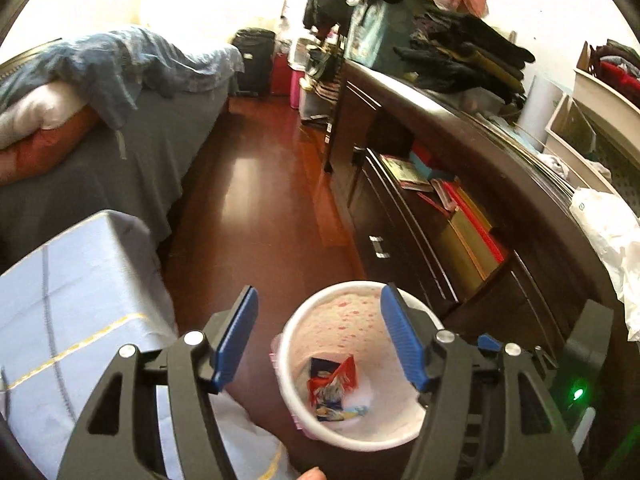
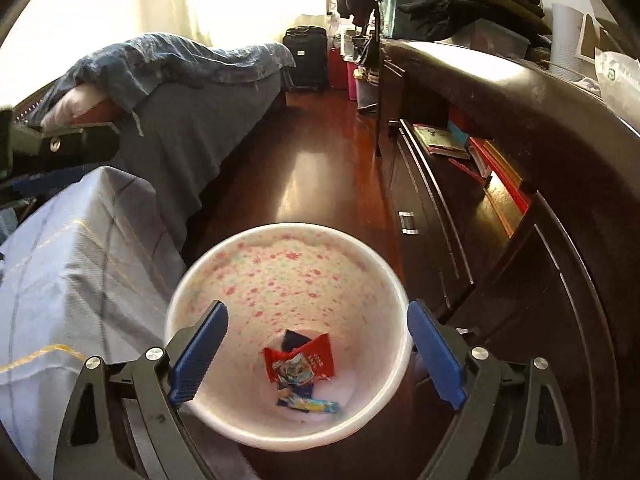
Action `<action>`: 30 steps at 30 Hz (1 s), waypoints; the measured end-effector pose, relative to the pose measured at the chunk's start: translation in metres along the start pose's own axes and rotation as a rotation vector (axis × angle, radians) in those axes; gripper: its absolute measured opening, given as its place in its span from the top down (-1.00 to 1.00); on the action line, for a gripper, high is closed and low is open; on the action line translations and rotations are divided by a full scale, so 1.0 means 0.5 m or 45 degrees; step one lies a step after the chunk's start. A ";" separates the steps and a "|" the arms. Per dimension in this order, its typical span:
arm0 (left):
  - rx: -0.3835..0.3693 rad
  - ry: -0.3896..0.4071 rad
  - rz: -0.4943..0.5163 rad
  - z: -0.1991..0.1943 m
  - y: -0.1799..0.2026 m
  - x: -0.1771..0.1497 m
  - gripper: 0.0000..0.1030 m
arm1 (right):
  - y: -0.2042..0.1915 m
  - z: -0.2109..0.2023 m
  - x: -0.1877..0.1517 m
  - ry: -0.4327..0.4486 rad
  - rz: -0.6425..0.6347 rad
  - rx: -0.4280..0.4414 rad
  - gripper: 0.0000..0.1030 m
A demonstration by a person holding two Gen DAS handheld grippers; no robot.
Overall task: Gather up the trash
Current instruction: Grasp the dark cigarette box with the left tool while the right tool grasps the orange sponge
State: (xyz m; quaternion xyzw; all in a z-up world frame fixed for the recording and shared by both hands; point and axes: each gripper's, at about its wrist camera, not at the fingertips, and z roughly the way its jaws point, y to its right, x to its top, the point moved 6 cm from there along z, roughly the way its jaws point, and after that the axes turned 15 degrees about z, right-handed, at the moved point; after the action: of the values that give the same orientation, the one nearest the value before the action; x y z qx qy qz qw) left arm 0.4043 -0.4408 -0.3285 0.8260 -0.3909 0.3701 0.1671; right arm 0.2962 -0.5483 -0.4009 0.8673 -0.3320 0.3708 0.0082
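- Both jaws stand apart, and nothing is held between them.
- The left gripper hangs above the trash bin, a bit to its left side. One blue pad is over the bin's mouth and the other is over the floor.
- The right gripper hangs right over the bin. Its two blue pads sit near the left and right edges of the round white rim.
- The bin is white with small pink flowers inside. It stands on the dark red floor.
- At the bottom of the bin lie the wrappers: a red one on top and blue ones under it. In the left view they show too.
- A box under a light blue cloth stands just beside the bin on the left.
- A dark dresser stands close on the right, with an open drawer full of books.
- A bed with a blue blanket is farther back on the left.
- Between the bed and the dresser runs a long strip of bare floor.
- A white plastic bag lies on the dresser's top edge.
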 end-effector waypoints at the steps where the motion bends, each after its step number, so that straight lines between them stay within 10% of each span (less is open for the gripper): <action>1: 0.024 0.005 -0.005 -0.015 -0.010 -0.005 -0.26 | -0.005 -0.006 -0.001 -0.006 -0.001 0.002 -0.80; 22: 0.747 -0.100 -0.462 -0.370 -0.417 -0.236 -0.70 | -0.318 -0.179 -0.132 -0.138 -0.284 0.303 -0.88; 30: 0.880 -0.222 -0.570 -0.359 -0.581 -0.277 -0.93 | -0.433 -0.194 -0.185 -0.178 -0.415 0.398 -0.88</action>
State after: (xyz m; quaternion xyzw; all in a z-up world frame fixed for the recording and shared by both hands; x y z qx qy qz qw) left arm 0.4832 -0.0818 -0.3072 0.9263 -0.0673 0.3626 -0.0772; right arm 0.3135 -0.3015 -0.3402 0.9237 -0.1260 0.3505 -0.0894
